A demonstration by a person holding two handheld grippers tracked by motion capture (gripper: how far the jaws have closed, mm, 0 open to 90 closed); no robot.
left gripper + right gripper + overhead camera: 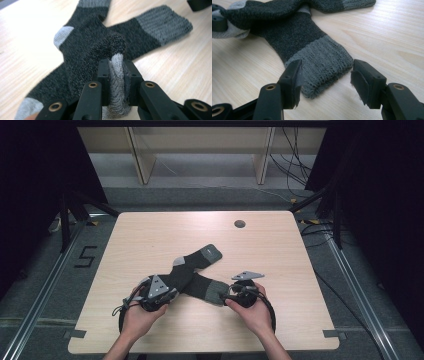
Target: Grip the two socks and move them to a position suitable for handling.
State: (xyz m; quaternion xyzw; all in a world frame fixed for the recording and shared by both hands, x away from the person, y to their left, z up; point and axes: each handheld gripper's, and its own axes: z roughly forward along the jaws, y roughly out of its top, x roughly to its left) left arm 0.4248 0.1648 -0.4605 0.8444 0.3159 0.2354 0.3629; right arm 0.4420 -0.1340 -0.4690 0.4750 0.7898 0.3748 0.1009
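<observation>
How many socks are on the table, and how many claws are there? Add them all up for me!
Socks: 2, the sock under the left claw and the sock by the right claw
Claws: 2, left claw and right claw
Total: 4

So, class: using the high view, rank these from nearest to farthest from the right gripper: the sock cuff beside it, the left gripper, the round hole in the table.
1. Sock cuff, just left of the right gripper.
2. Left gripper, farther left, at the crossed socks.
3. Hole, near the table's far edge.
</observation>
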